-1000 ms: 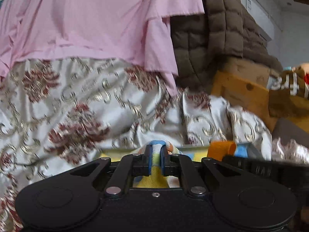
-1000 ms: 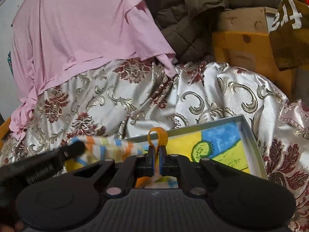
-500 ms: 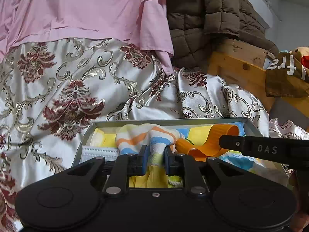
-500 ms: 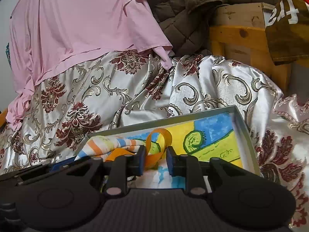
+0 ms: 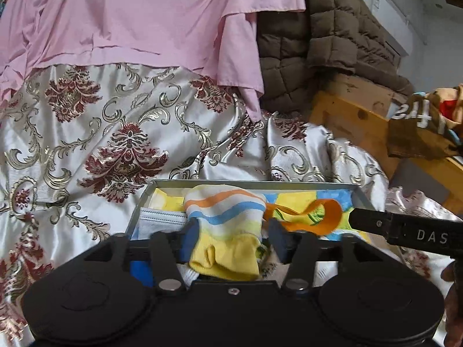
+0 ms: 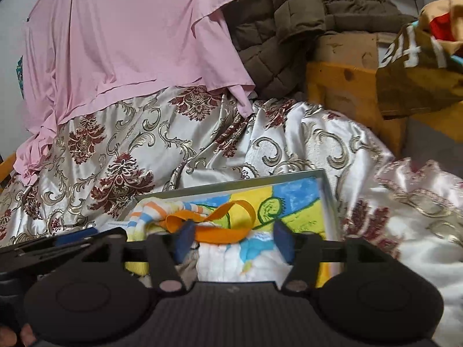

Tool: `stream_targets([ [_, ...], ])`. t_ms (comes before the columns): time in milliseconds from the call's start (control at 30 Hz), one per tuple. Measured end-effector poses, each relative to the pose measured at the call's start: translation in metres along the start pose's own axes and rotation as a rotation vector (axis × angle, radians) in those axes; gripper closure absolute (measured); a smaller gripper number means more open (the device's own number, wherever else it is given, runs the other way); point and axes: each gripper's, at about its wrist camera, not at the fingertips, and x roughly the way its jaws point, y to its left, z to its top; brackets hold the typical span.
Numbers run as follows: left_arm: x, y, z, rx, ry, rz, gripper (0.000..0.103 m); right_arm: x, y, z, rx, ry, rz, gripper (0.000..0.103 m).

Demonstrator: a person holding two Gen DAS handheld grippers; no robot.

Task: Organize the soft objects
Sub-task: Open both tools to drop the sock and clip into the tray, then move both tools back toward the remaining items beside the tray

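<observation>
Since a second ago both grippers have let go: the left gripper [image 5: 230,238] had its jaws clamped on the striped sock [image 5: 228,225] and the right gripper [image 6: 234,241] on the orange strap [image 6: 220,225]; both sets of jaws have just been opening and now stand wide, pads clear of the cloth, though each item lies between them. Both views now show more of the tray [image 5: 254,184] than before. Progress, as judged: sock and strap are both delivered into the tray, so this pair of placements looks done; what remains is backing the grippers out. Whether more soft items wait outside the tray cannot be told from here. Sock: banded white, orange, blue and yellow, bunched, lying at the tray's left-centre with its yellow end hanging over the near edge. Beside it, at the tray's left end, a pale face mask [image 5: 162,219]. Strap: flat orange webbing, looped and twisted, right of the sock, one end touching it. The tray has a grey rim and a bright painted floor, and rests on a brocade bedspread [image 5: 115,144].
</observation>
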Motion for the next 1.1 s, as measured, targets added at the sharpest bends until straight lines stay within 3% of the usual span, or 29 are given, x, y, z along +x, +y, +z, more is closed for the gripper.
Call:
stream_targets([
  [600, -0.127, -0.005, -0.015, -0.014, -0.054, -0.026, 0.019, -0.131, 0.031, -0.014, -0.103, -0.091, -0.007, 0.001],
  [833, -0.179, -0.007, -0.028, -0.018, -0.090, -0.045, 0.011, -0.175, 0.044, -0.032, -0.120, -0.124, 0.009, 0.000],
  [1100, -0.229, -0.010, -0.055, 0.001, -0.138, -0.003, 0.004, -0.217, 0.051, -0.063, -0.102, -0.164, -0.001, 0.000],
])
